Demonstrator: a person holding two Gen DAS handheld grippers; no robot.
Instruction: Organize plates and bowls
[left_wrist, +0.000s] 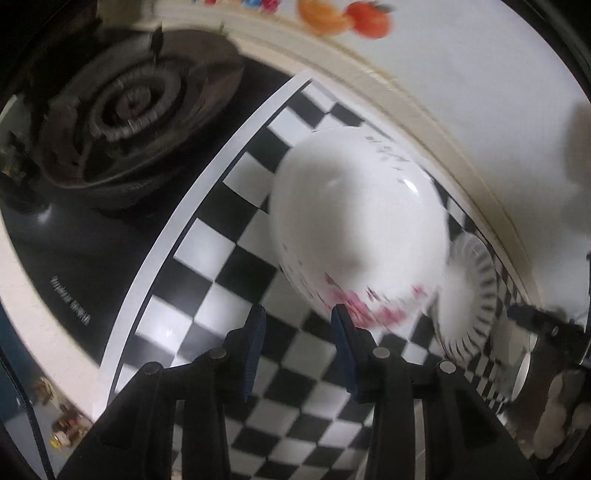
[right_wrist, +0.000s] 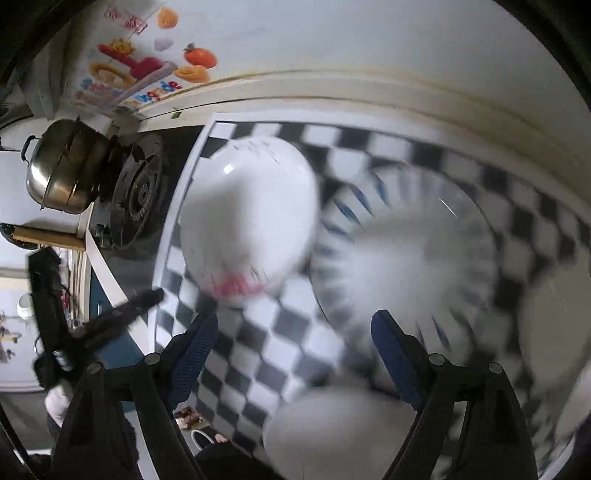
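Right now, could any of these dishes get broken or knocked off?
Maybe. The white bowl with pink flowers sits close to the blue-striped plate, so nudging one could knock the other. The left gripper is empty with its fingers close together, so it might bump the bowl's rim rather than straddle it. Both views are blurred and the stove burner lies just beside the checkered mat.

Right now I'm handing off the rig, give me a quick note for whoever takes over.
Left gripper: narrow gap, nothing between the pads.
Right gripper: wide open, empty.
On the checkered mat: white bowl with pink flowers, beside it a white plate with blue rim dashes. More white dishes at the right wrist view's edge, too blurred to name.
Done: cannot tell.
Left: group plates and bowls.
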